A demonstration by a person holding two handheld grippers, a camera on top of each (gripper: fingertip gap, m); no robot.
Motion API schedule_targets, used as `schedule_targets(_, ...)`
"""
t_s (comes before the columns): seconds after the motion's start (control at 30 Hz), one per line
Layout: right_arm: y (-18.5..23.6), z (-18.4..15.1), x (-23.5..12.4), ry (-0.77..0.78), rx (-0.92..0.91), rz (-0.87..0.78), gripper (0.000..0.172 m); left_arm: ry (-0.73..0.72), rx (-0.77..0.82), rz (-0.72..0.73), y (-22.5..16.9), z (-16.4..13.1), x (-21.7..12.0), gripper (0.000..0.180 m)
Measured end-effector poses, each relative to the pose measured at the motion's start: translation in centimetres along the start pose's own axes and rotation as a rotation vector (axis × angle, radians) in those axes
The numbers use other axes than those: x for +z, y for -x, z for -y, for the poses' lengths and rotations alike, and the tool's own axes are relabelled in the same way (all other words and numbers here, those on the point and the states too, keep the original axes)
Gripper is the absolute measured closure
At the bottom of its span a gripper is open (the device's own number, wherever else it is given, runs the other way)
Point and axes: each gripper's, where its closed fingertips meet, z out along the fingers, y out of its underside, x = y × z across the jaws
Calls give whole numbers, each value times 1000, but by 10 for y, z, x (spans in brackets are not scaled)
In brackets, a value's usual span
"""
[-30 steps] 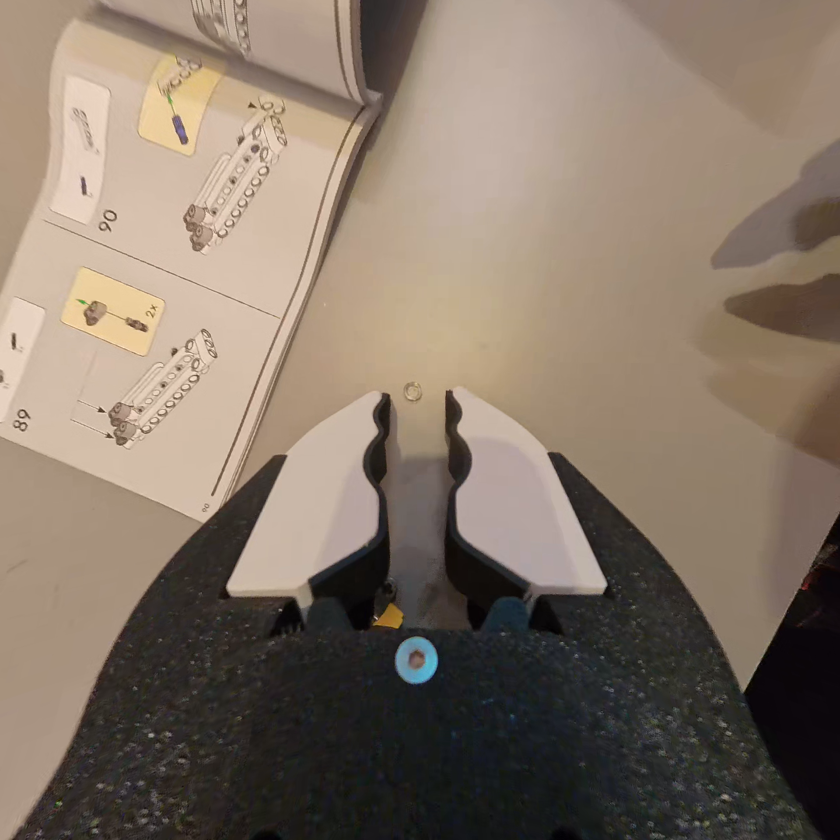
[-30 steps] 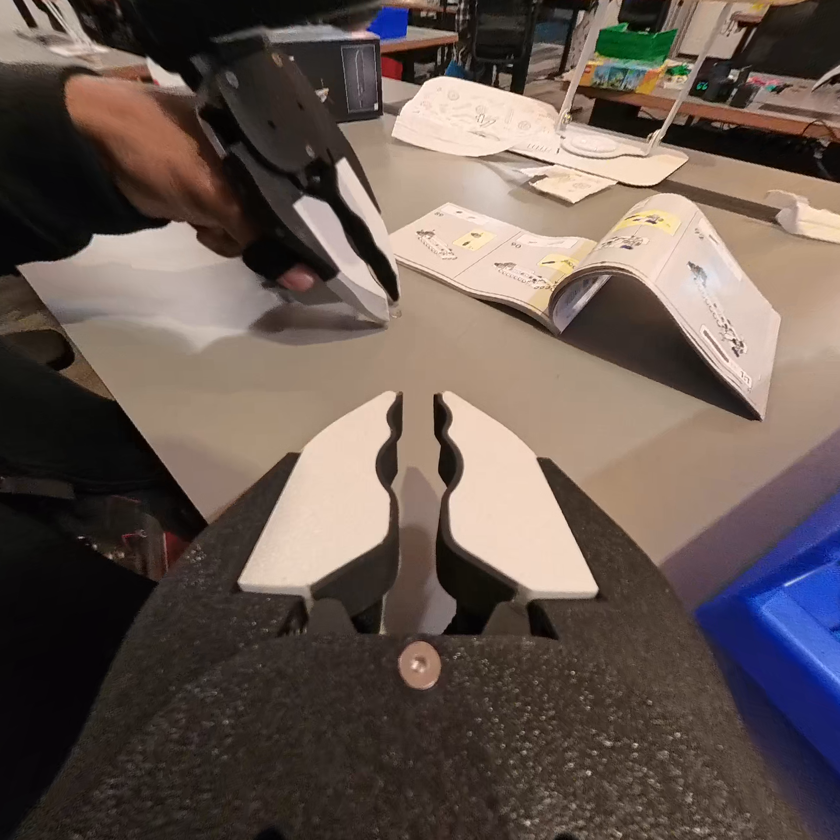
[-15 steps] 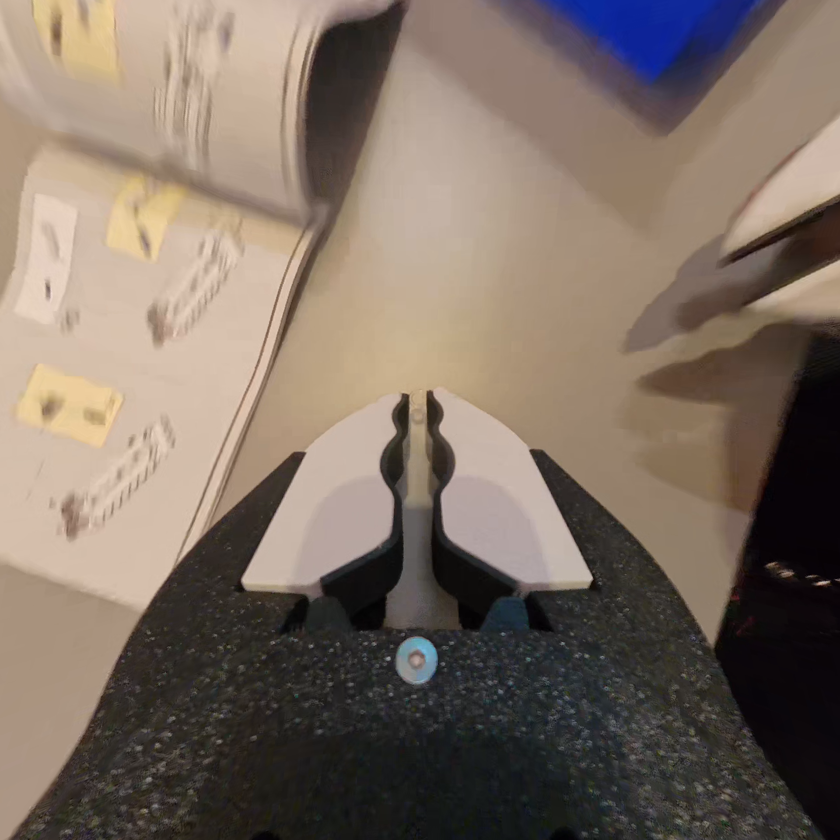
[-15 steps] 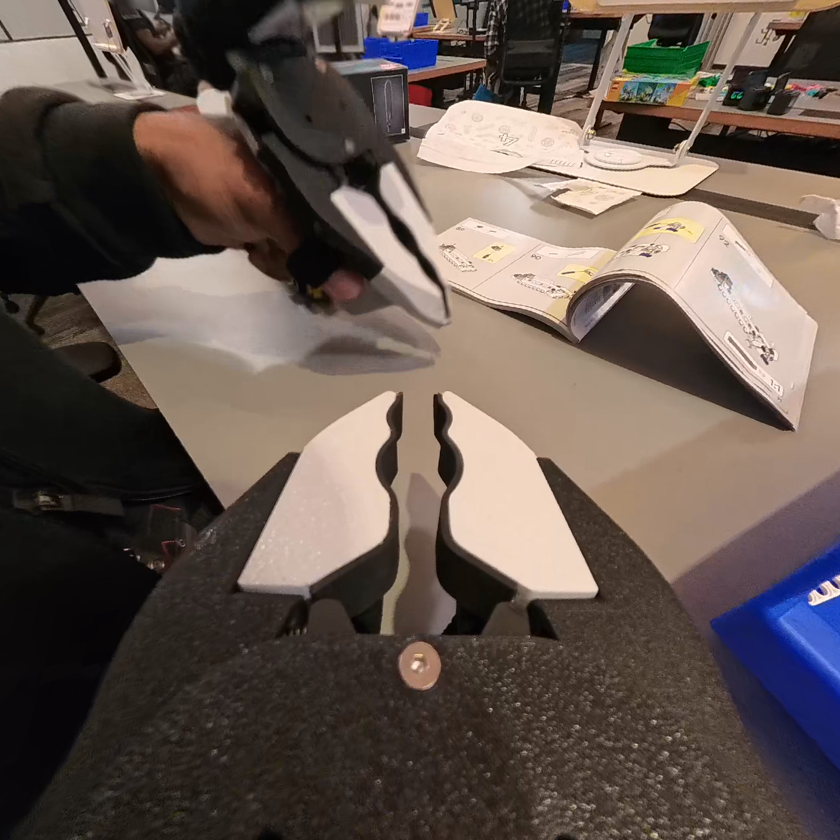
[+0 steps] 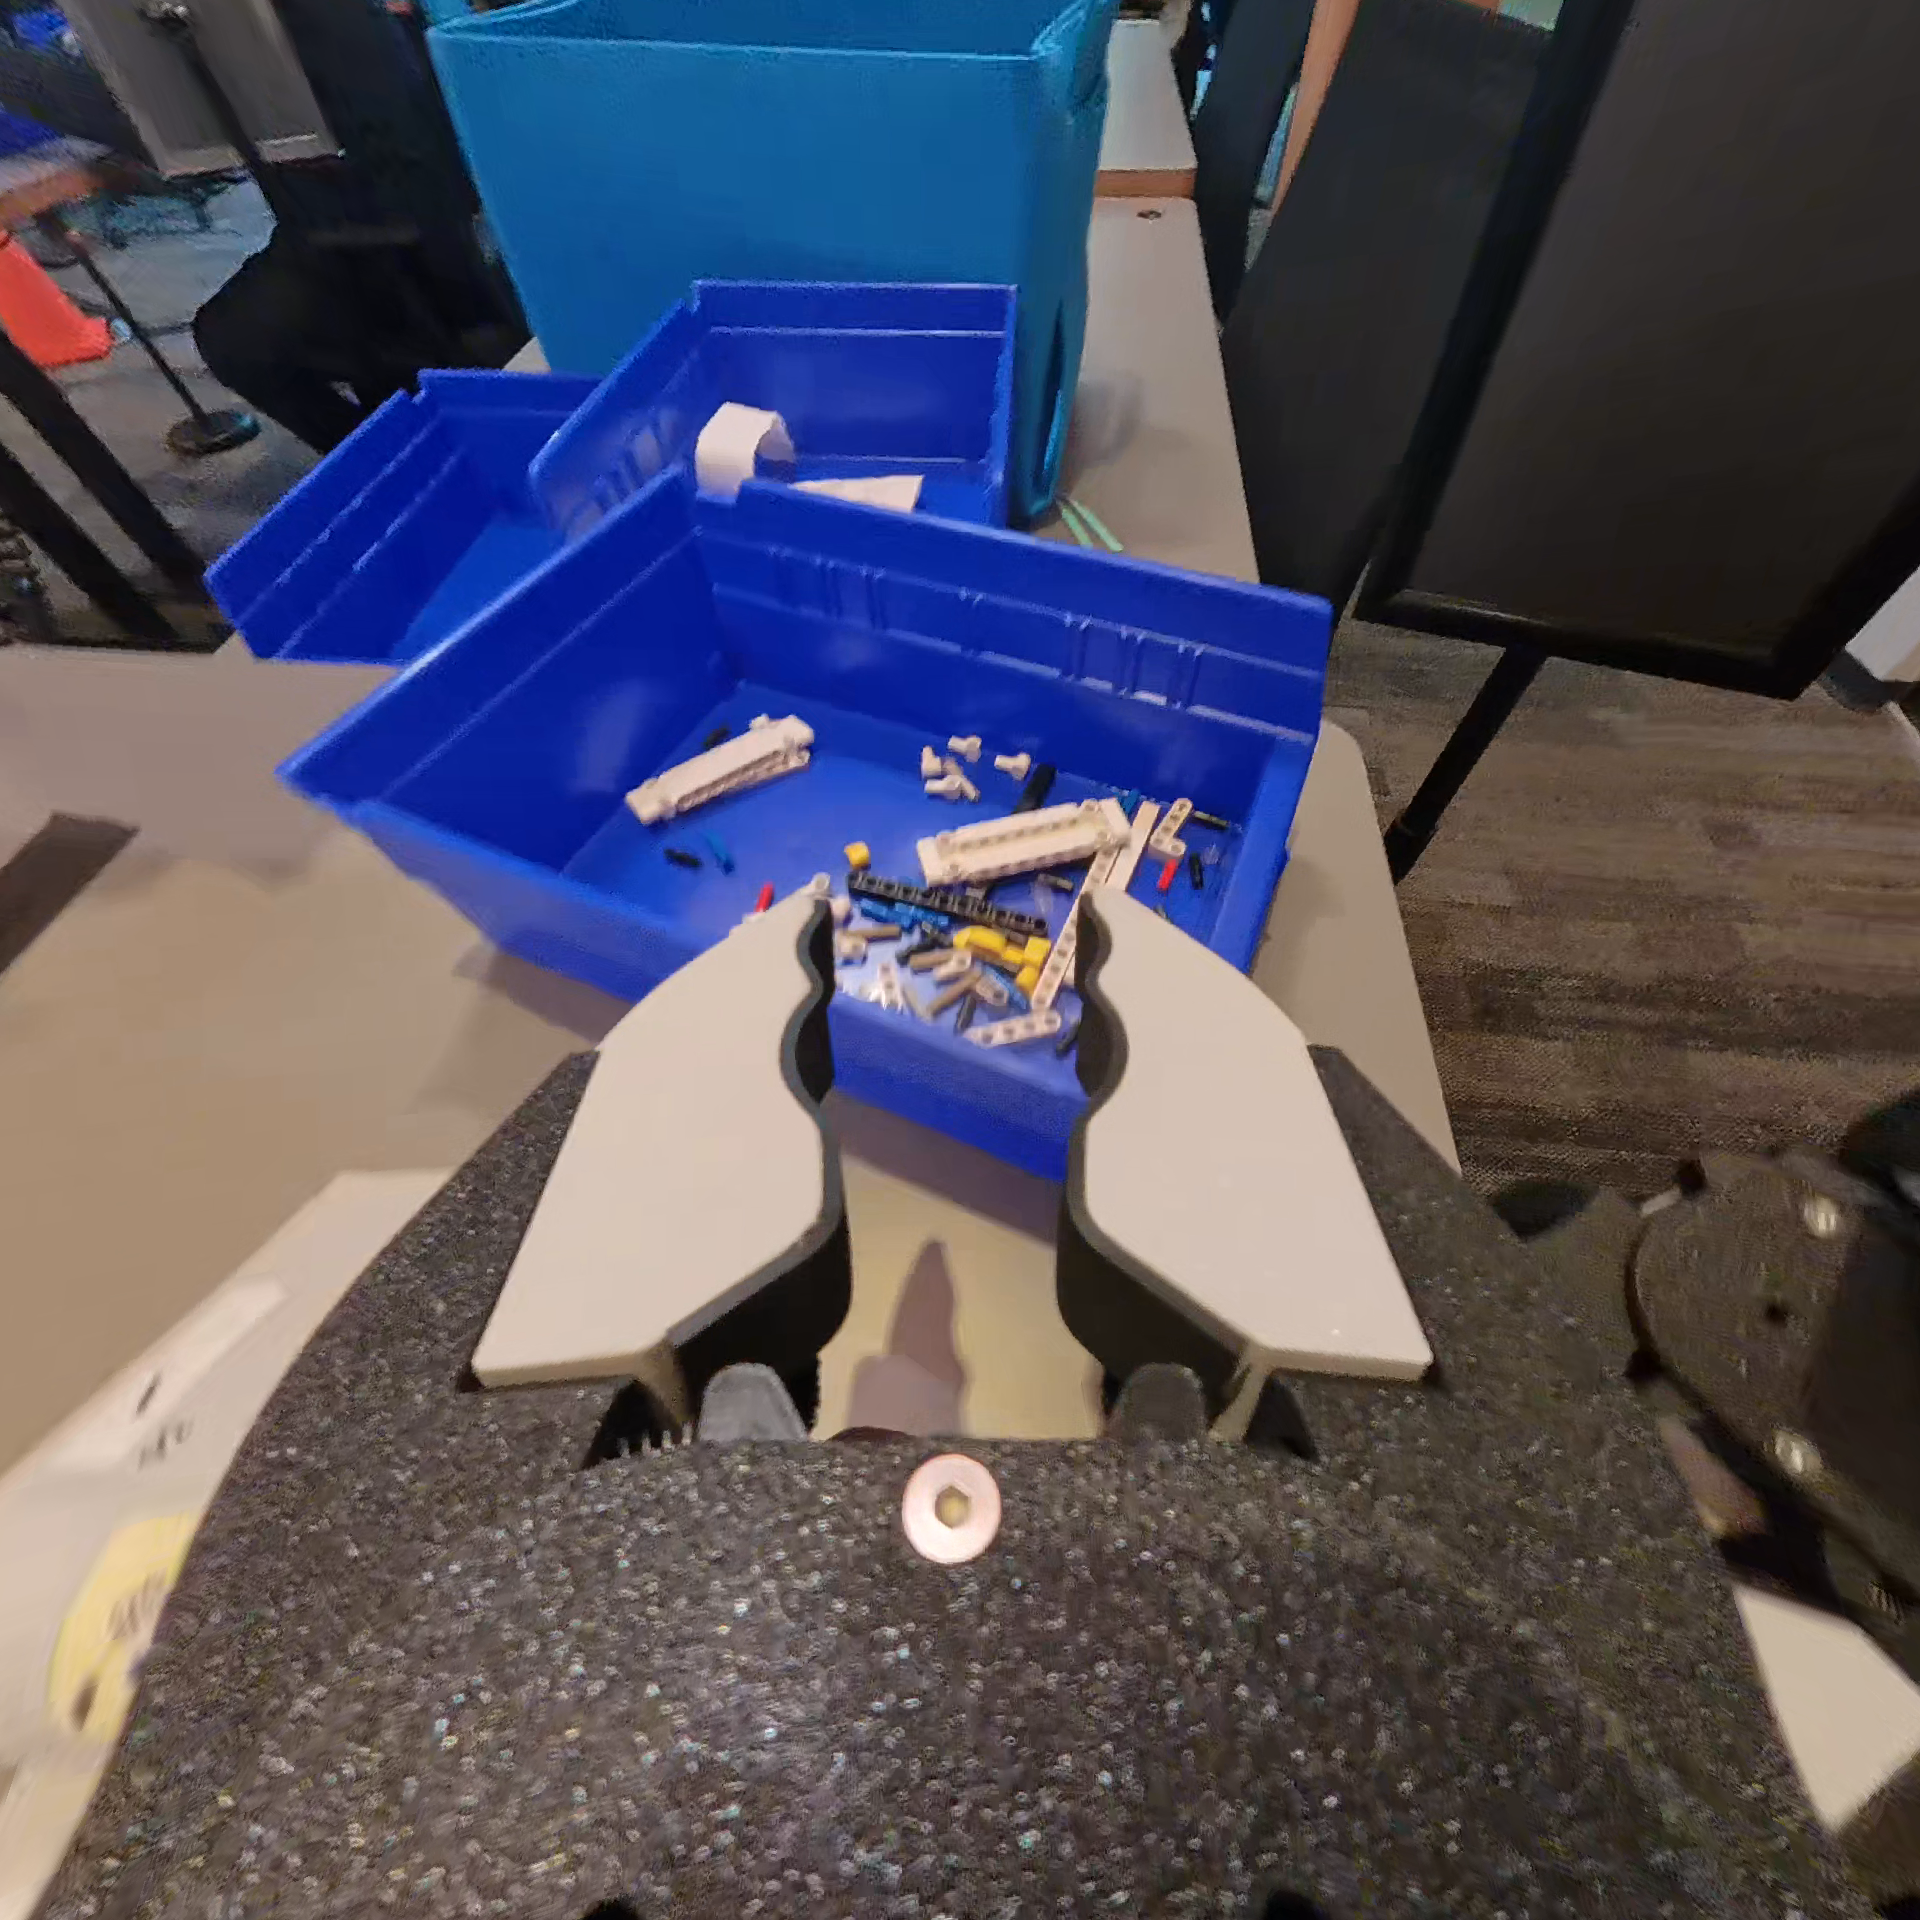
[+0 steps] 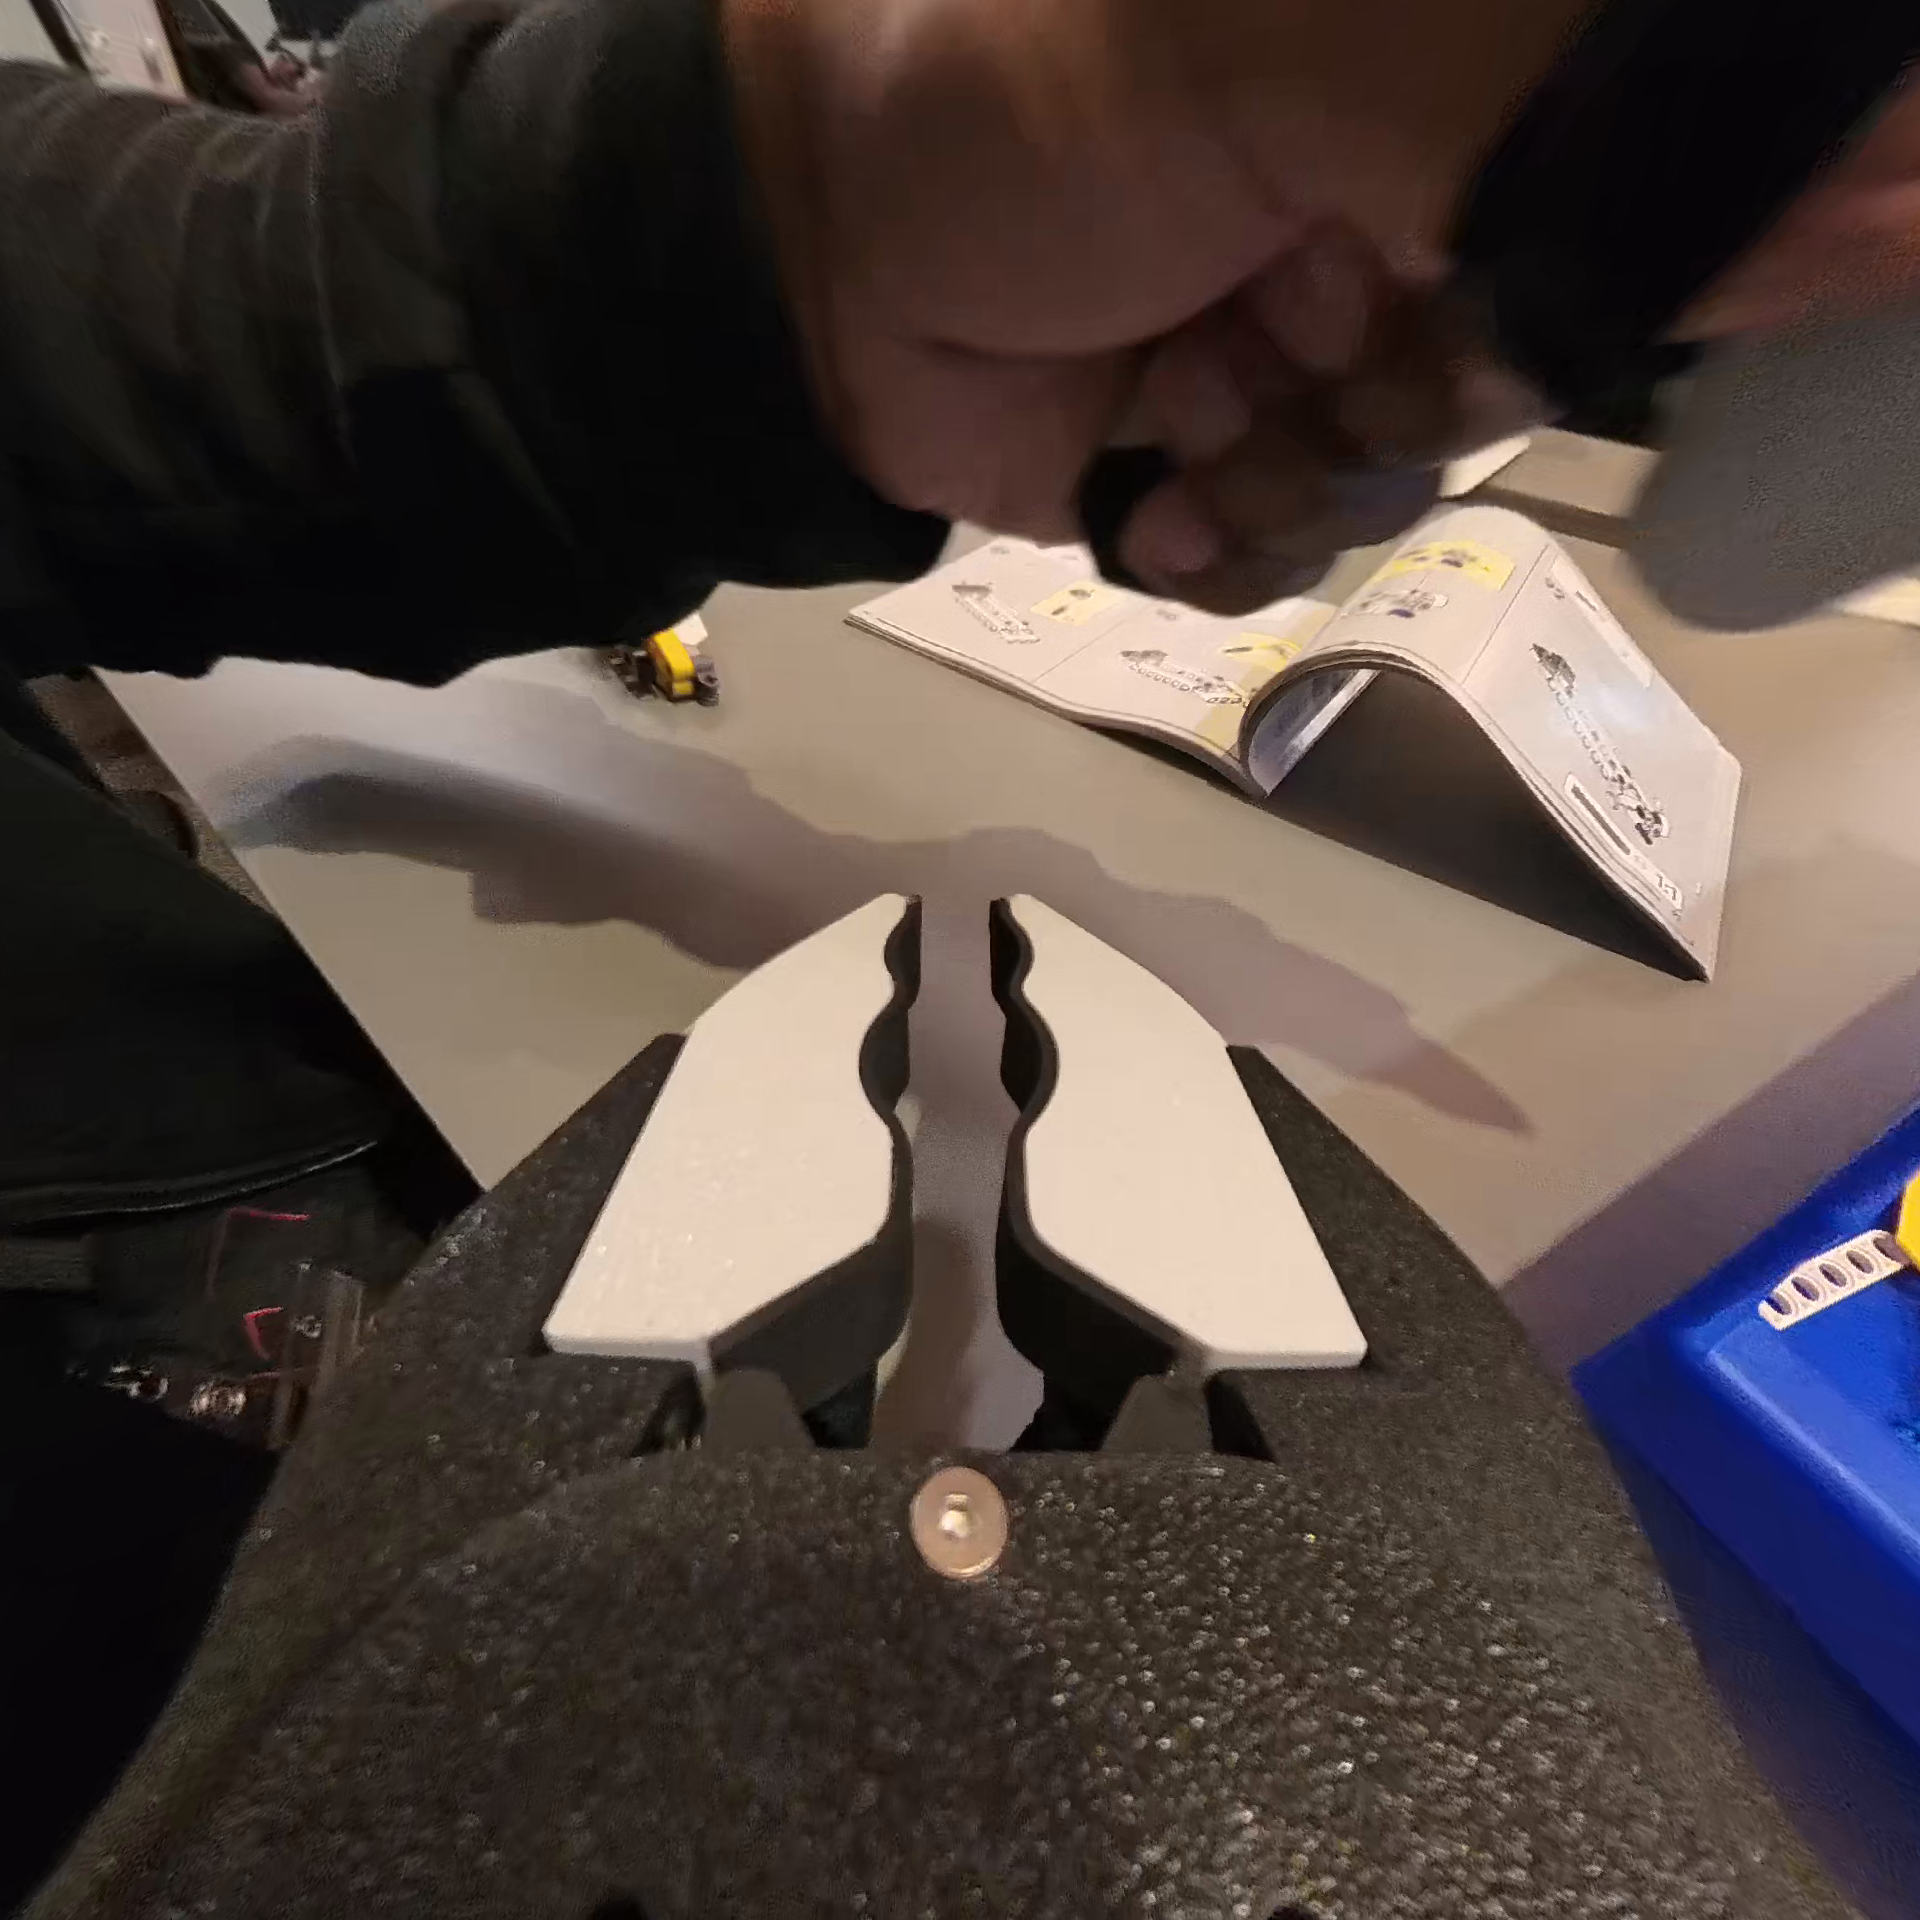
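Observation:
My left gripper (image 5: 954,925) is open wide and holds nothing. It hovers over the near edge of a blue bin (image 5: 1018,608). The bin holds several small building pieces, among them two white beams (image 5: 1023,836) (image 5: 722,769) and a black beam (image 5: 945,896). My right gripper (image 6: 954,914) stands with a narrow gap between its pads and nothing in it, above the bare grey table (image 6: 623,987). A person's hand and dark sleeve (image 6: 1039,260) pass, blurred, close above it.
An open instruction booklet (image 6: 1455,665) lies on the table, beside a small yellow and black assembly (image 6: 670,665). A corner of the blue bin (image 6: 1766,1403) shows at right. Two more blue bins (image 5: 416,520) (image 5: 831,364) and a tall teal container (image 5: 779,156) stand behind. The table's edge and the carpet are at right. Some 20 cm of space lies between my two pairs of fingers.
My left gripper closed on a small clear ring on the table, swung away to the blue bin, and now stands open. My right gripper kept its narrow gap and hardly moved.

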Motion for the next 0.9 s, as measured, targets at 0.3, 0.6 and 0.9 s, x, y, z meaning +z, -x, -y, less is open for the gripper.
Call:
schedule_targets(0.3, 4, -4, 4, 41, 4, 47, 159, 15, -32, 153, 7, -86, -141, 139)
schedule_targets(0.6, 51, 15, 41, 70, -17, 301, 157, 211, 94, 385, 7, -180, -310, 144)
schedule_targets(0.9, 138, 61, 125, 123, -273, 591, 157, 310, 170, 436, 25, -229, -428, 146)
